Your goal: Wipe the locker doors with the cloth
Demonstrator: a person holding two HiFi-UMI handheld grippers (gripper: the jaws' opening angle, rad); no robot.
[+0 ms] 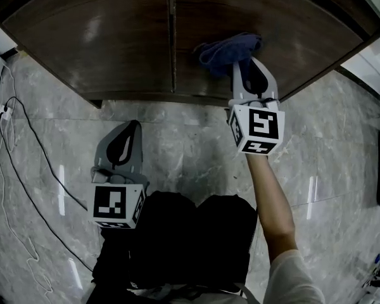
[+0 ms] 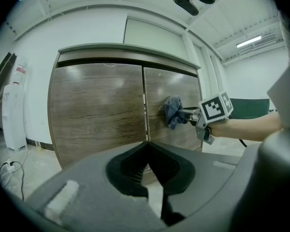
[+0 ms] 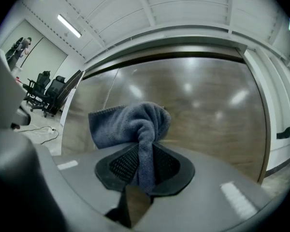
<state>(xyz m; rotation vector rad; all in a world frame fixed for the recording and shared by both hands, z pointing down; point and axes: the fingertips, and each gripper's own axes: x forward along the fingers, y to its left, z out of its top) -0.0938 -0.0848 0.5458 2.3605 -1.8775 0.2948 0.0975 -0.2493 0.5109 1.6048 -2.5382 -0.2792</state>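
The right gripper [image 3: 144,151] is pinching a blue cloth [image 3: 130,122]: a twisted fold runs down between its jaws, and the rest bunches out above and toward 10 o'clock. The bunched end lies against the right locker door [image 1: 304,37], just beside the seam with the left locker door [image 1: 95,43]. In the head view the cloth sits at about 1 o'clock. A bare forearm [image 1: 272,195] reaches up to that gripper from 5 o'clock.

The left gripper [image 1: 123,135] hangs at about 8 o'clock over the grey marble floor [image 1: 190,132], well apart from the doors. Its jaws are pressed together with nothing between them. A thin cable [image 1: 25,132] trails across the floor at 9 o'clock.
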